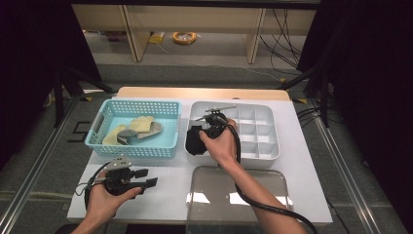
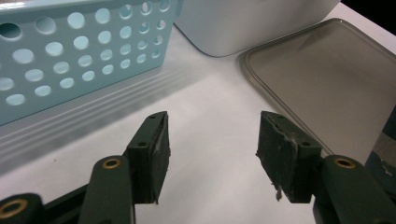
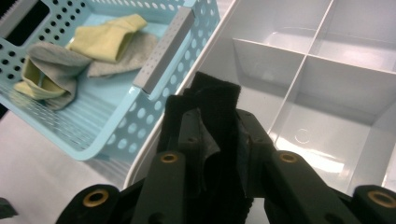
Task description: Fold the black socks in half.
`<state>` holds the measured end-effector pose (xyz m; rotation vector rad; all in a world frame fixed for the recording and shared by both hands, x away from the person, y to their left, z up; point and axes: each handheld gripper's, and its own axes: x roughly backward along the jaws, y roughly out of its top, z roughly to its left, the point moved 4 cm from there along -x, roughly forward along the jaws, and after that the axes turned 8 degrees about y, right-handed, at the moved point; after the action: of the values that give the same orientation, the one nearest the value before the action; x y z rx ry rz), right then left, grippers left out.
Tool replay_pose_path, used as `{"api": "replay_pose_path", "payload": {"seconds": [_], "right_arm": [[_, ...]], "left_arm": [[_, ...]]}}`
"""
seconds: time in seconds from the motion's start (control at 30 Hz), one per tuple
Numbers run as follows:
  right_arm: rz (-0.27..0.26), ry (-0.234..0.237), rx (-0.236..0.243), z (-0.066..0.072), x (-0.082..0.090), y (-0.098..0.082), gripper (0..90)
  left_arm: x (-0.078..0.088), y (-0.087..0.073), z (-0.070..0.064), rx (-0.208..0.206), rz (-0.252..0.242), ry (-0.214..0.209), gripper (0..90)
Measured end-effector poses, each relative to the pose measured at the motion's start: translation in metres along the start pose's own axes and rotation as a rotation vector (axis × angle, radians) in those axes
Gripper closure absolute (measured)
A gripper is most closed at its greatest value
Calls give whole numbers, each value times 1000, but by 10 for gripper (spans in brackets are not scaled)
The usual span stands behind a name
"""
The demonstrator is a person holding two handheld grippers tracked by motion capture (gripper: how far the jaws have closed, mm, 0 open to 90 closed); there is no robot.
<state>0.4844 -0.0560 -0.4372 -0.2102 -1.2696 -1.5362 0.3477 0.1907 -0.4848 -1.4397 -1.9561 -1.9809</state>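
My right gripper is shut on a bunched black cloth and holds it over the left end of a white divided organizer. In the right gripper view the black cloth sticks up between the pads of that gripper, above the organizer's bare compartments. My left gripper rests low at the front left of the table. Its jaws stand open in the left gripper view, with bare white tabletop between them.
A light blue perforated basket stands left of the organizer and holds yellow and grey socks, also visible in the right gripper view. A clear grey lid lies flat in front of the organizer, to the right of my left gripper.
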Motion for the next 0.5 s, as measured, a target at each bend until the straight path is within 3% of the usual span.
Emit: {"api": "replay_pose_path", "payload": {"seconds": [0.17, 0.2, 0.27, 0.33, 0.37, 0.43, 0.47, 0.5], "right_arm": [[7, -18, 52, -2, -6, -3, 749], [13, -4, 26, 0, -7, -4, 748], [6, -30, 86, -3, -9, -5, 747], [0, -23, 47, 2, -8, -7, 743], [-12, -39, 76, 0, -9, -7, 737], [-5, -15, 41, 1, -8, -7, 709], [11, -23, 53, -2, -7, -7, 688], [1, -3, 21, -1, -6, -5, 658]], "left_arm": [[0, 0, -1, -3, 3, -5, 432], [0, 0, -1, -3, 4, -6, 431], [0, 0, -1, -1, 7, -7, 432], [-1, -1, -1, -3, 12, -8, 431], [-1, -1, -1, 1, 8, -4, 431], [-1, 0, -2, -2, 4, -7, 431], [-1, 0, -2, 1, 4, -8, 431], [-1, 0, -2, 1, 2, -7, 431]]}}
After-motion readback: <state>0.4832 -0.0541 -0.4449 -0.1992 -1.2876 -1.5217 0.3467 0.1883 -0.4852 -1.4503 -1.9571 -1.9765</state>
